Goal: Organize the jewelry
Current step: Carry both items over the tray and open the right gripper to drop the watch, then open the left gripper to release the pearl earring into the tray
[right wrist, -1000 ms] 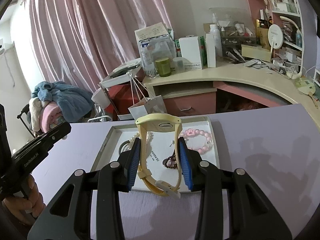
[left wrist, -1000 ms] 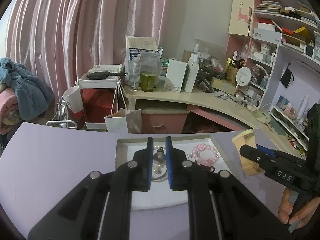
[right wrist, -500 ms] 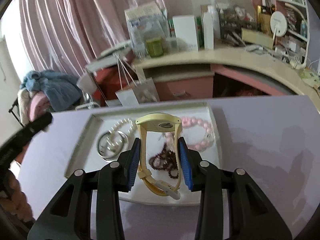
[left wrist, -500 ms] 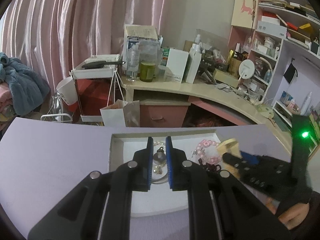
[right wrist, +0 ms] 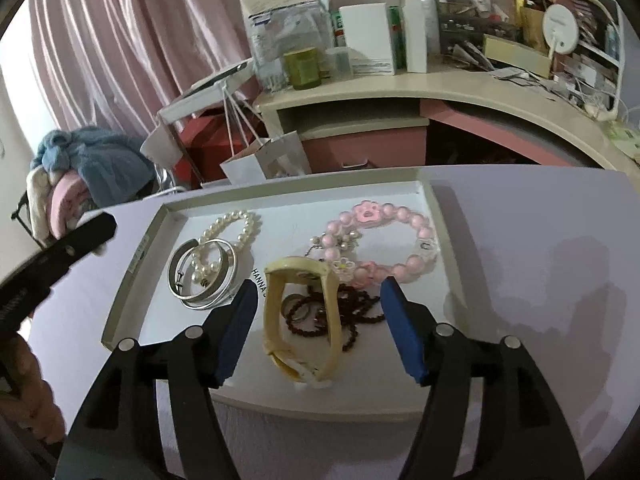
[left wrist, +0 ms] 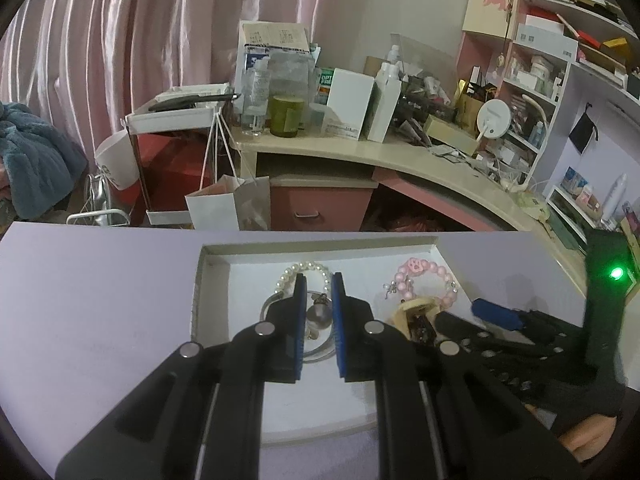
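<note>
The right tongs (right wrist: 316, 316) have just been opening and stand wide, with the yellow watch (right wrist: 302, 316) lying free between their pads on the white tray (right wrist: 444, 216), partly over a dark bead string (right wrist: 356, 312). Beyond lies a pink bead bracelet (right wrist: 384, 240). The left tongs (left wrist: 319, 312) are narrow, a small silver pendant (left wrist: 318, 316) pinched between them above the silver bangles (right wrist: 204, 276) and pearl bracelet (right wrist: 228, 236). The tray rests on the lilac tabletop (right wrist: 540, 240).
</note>
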Demonstrator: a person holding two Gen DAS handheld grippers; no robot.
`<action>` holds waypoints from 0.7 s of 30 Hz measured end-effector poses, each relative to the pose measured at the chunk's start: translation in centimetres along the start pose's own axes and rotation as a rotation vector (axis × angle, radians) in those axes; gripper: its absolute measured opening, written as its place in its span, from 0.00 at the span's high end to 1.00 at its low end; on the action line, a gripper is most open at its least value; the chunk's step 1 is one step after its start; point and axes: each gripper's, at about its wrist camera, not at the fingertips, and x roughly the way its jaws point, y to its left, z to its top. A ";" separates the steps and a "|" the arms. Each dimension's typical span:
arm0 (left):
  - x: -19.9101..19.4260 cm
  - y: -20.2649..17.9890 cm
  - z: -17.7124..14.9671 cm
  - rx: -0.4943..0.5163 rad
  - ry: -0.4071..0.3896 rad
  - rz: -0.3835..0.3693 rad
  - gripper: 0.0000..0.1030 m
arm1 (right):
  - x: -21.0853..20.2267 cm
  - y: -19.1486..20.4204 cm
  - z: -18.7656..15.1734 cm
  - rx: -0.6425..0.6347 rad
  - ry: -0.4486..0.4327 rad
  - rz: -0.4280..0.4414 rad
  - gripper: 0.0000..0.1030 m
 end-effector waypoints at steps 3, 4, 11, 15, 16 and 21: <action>0.5 0.0 -0.3 0.000 0.013 -0.008 0.88 | -0.6 -0.6 -0.1 0.026 -0.010 -0.004 0.34; 0.8 -0.1 -0.5 0.002 0.020 -0.010 0.88 | -0.8 -0.8 -0.1 0.036 -0.011 -0.004 0.34; 2.1 -0.6 -1.5 0.007 0.061 -0.021 0.88 | -1.0 -1.4 -0.4 0.067 -0.012 -0.011 0.34; 2.5 -0.8 -1.8 0.017 0.068 -0.021 0.88 | -1.0 -1.8 -0.5 0.084 -0.015 -0.022 0.34; 2.5 -0.9 -1.8 0.019 0.068 -0.021 0.88 | -1.1 -1.9 -0.5 0.088 -0.015 -0.024 0.34; 2.7 -1.1 -1.7 0.026 0.061 -0.020 0.88 | -1.3 -2.5 -0.6 0.110 -0.021 -0.030 0.34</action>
